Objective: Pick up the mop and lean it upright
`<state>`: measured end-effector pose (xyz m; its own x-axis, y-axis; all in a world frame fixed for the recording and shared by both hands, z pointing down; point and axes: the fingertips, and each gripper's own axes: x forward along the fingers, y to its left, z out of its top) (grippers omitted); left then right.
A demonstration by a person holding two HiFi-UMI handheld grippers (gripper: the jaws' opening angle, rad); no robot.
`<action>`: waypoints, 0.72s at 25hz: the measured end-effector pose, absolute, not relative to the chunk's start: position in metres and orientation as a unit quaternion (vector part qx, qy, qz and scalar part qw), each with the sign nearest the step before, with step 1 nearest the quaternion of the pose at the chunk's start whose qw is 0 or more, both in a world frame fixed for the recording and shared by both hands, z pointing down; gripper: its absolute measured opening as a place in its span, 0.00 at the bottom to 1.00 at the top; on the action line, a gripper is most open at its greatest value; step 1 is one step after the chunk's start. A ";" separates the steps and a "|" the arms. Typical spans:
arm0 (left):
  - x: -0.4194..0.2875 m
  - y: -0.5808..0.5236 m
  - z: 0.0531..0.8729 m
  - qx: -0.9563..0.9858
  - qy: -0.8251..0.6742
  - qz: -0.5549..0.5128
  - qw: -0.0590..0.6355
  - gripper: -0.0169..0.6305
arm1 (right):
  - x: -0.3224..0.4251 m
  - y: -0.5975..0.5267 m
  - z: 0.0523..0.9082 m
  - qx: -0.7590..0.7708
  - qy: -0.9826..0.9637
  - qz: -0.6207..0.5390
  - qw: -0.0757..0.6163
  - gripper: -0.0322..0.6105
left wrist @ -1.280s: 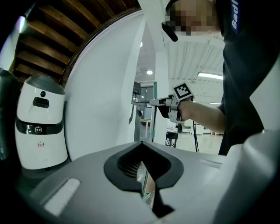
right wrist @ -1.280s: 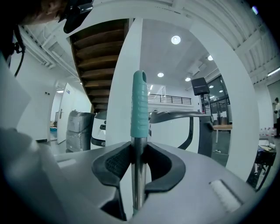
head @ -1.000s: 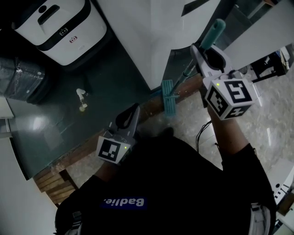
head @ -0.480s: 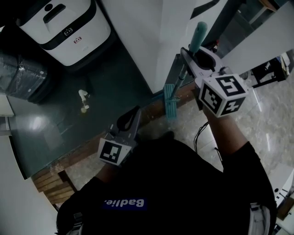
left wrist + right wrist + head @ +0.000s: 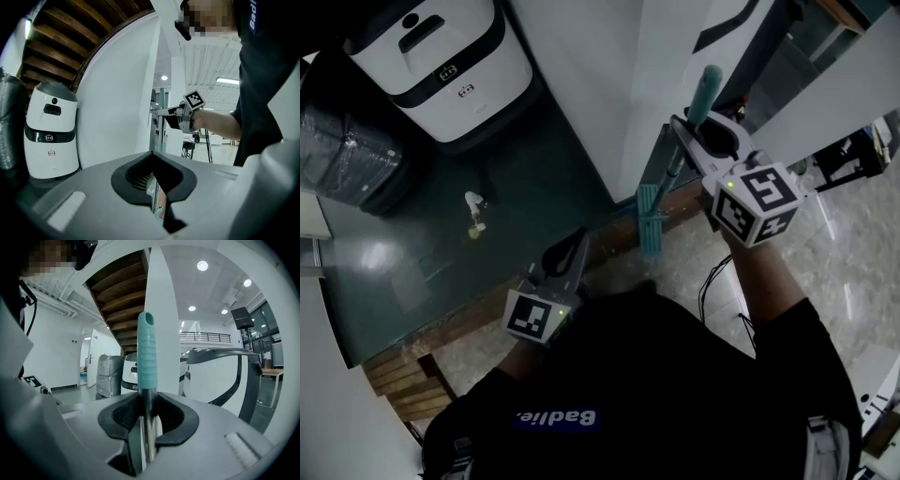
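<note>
1. Mop [image 5: 146,366]: 1 unit, standing near upright at 1 o'clock in the head view, just beside the corner of a white wall [image 5: 609,84]. Teal grip [image 5: 705,91] uppermost. Teal mop head [image 5: 649,223] down on the floor [image 5: 534,159], at the wooden strip between dark and pale flooring.
2. Right gripper [image 5: 682,131]: jaws only narrowly apart, clamped on the metal shaft just below the teal grip. The shaft runs vertically between the pads.
3. Left gripper [image 5: 577,242]: at 9 o'clock of the mop head, apart from it. Jaws together at the tips, nothing held.
4. White machine [image 5: 441,66]: 11 o'clock, on the dark floor.
5. Wrapped bundle [image 5: 347,159]: 10 o'clock, just beside the machine.
</note>
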<state>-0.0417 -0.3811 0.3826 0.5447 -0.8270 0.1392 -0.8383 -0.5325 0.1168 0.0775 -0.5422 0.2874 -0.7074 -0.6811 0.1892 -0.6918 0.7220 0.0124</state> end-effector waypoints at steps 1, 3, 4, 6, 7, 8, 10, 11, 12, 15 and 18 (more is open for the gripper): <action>-0.041 -0.381 0.383 0.875 -0.475 0.034 0.084 0.05 | 0.077 -0.542 0.290 0.369 -0.924 0.028 0.095 0.21; -0.039 -0.382 0.383 0.876 -0.474 0.035 0.084 0.05 | 0.077 -0.542 0.301 0.362 -0.925 0.032 0.113 0.21; -0.038 -0.382 0.383 0.876 -0.473 0.035 0.083 0.05 | 0.077 -0.542 0.309 0.359 -0.924 0.038 0.124 0.21; -0.037 -0.382 0.383 0.877 -0.472 0.036 0.085 0.05 | 0.078 -0.542 0.324 0.355 -0.924 0.047 0.137 0.21; -0.036 -0.382 0.384 0.877 -0.471 0.037 0.085 0.05 | 0.078 -0.542 0.329 0.351 -0.924 0.048 0.141 0.20; -0.035 -0.383 0.384 0.878 -0.470 0.036 0.086 0.05 | 0.078 -0.540 0.332 0.345 -0.926 0.047 0.144 0.20; -0.034 -0.384 0.383 0.879 -0.467 0.036 0.085 0.05 | 0.075 -0.537 0.335 0.327 -0.932 0.043 0.153 0.19; -0.032 -0.385 0.383 0.880 -0.466 0.035 0.085 0.05 | 0.075 -0.536 0.335 0.322 -0.933 0.039 0.159 0.19; -0.031 -0.386 0.383 0.881 -0.465 0.035 0.085 0.05 | 0.077 -0.536 0.335 0.324 -0.931 0.035 0.167 0.19; -0.027 -0.388 0.381 0.881 -0.463 0.031 0.086 0.05 | 0.092 -0.549 0.333 0.367 -0.912 0.063 0.172 0.19; -0.025 -0.388 0.380 0.883 -0.462 0.028 0.085 0.05 | 0.108 -0.564 0.329 0.410 -0.891 0.133 0.142 0.20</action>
